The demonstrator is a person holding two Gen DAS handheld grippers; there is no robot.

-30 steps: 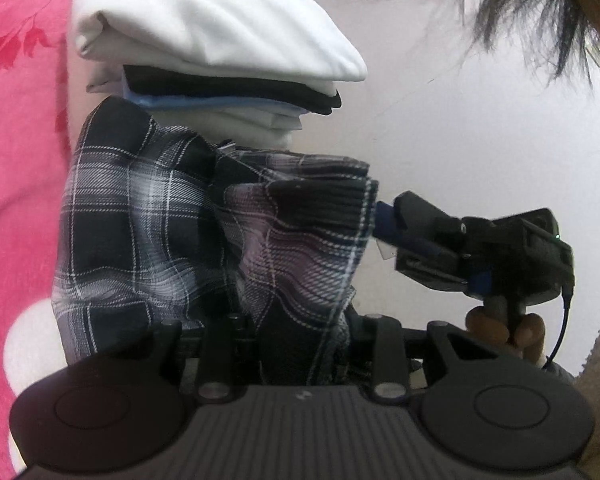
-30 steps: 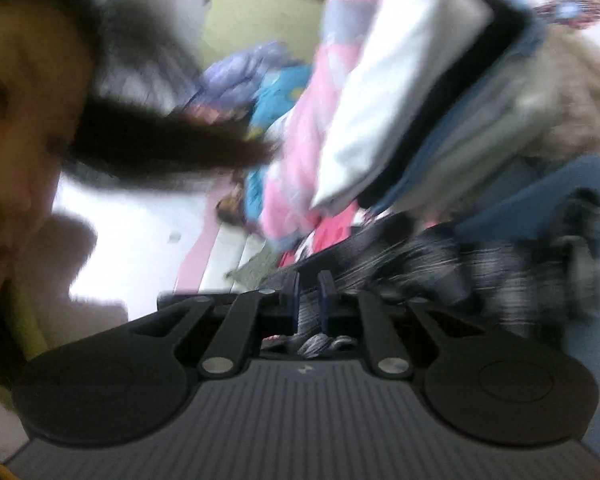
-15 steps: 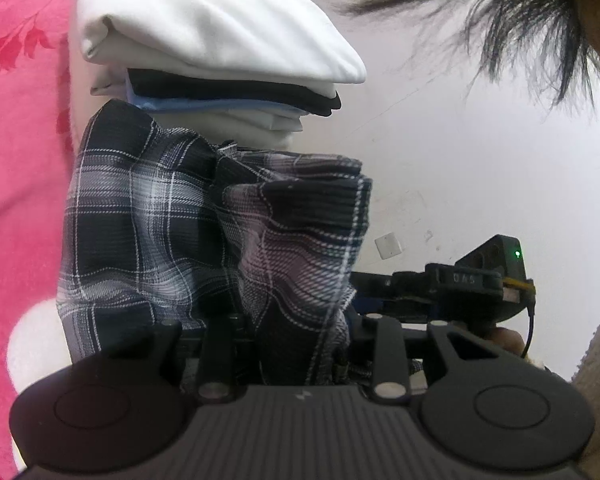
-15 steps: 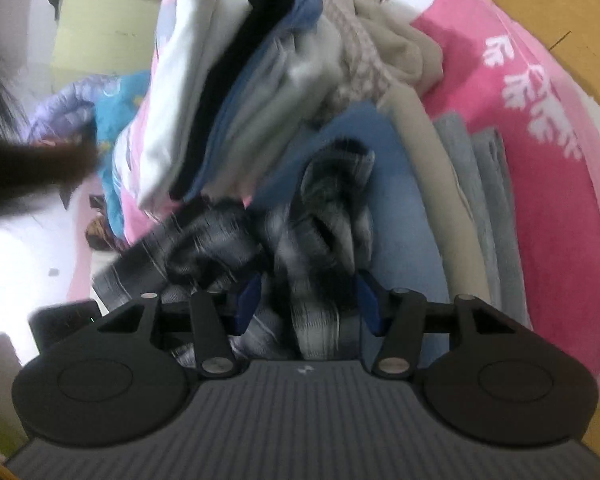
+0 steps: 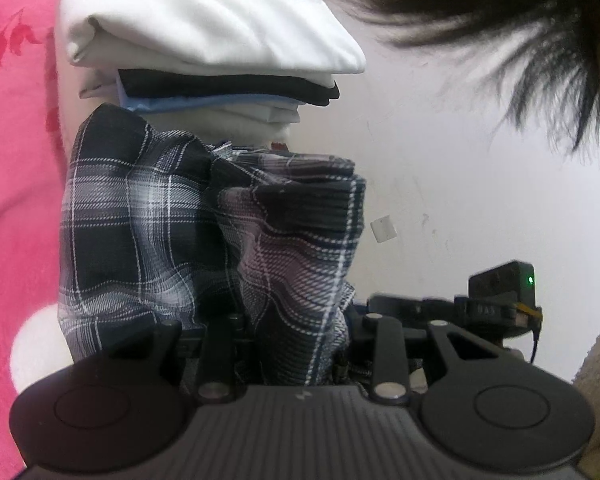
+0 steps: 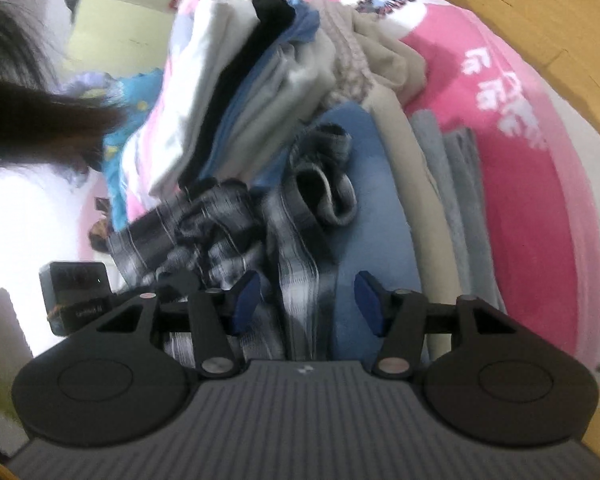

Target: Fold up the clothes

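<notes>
My left gripper (image 5: 288, 344): clenched on the bunched plaid shirt (image 5: 204, 240)
My right gripper (image 6: 306, 304): released, blue pads apart, shirt cloth lying loose between them
Shirt: heaped beside my stack of folded clothes (image 6: 236, 80) on the pink bedspread (image 6: 520, 168)

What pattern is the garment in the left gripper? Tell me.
Black-and-white plaid garment, clearest in the left wrist view.

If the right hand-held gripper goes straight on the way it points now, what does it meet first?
Most likely the plaid garment, which already lies between the open fingers of the right hand-held gripper. Just beyond it is the blue folded cloth; depth is unclear.
</notes>
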